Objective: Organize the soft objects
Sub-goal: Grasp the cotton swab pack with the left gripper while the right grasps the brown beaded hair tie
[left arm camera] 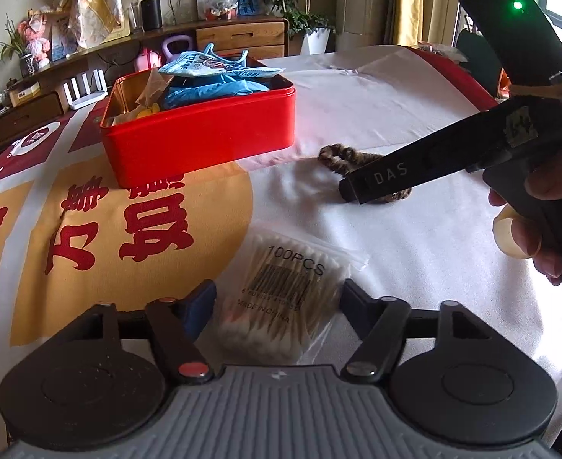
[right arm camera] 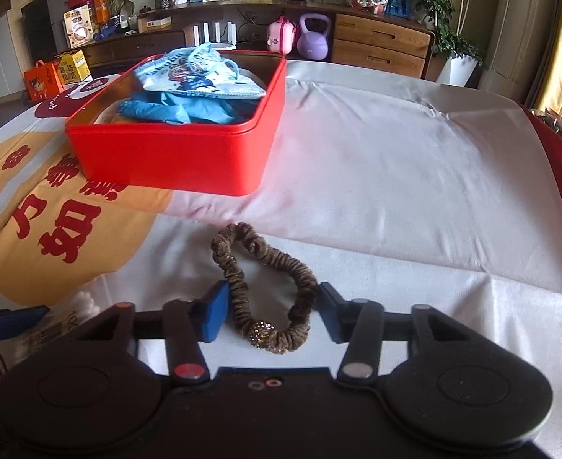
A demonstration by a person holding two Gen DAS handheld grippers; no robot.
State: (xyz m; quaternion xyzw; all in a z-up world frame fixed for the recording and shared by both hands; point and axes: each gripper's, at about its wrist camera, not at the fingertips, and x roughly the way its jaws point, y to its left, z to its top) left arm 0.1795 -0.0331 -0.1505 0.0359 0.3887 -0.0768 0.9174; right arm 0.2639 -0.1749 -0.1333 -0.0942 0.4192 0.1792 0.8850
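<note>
A clear bag of cotton swabs (left arm camera: 281, 298) lies on the cloth between the pads of my left gripper (left arm camera: 277, 302), which touch it on both sides. A brown scrunchie (right arm camera: 265, 287) with a sparkly bead lies flat on the white cloth, and my right gripper (right arm camera: 275, 313) has its blue pads against both sides of the loop. In the left wrist view the right gripper's black finger (left arm camera: 376, 179) covers part of the scrunchie (left arm camera: 338, 157). The open red tin (left arm camera: 204, 145) (right arm camera: 166, 168) stands beyond, holding blue gloves (right arm camera: 173, 111) and face masks (right arm camera: 200, 76).
The table wears a white cloth (right arm camera: 395, 176) with a yellow and red printed patch (left arm camera: 89, 229) on the left. A hand (left arm camera: 541, 229) grips the right tool. A wooden sideboard (right arm camera: 380, 46) with plants, a kettlebell and boxes runs behind the table.
</note>
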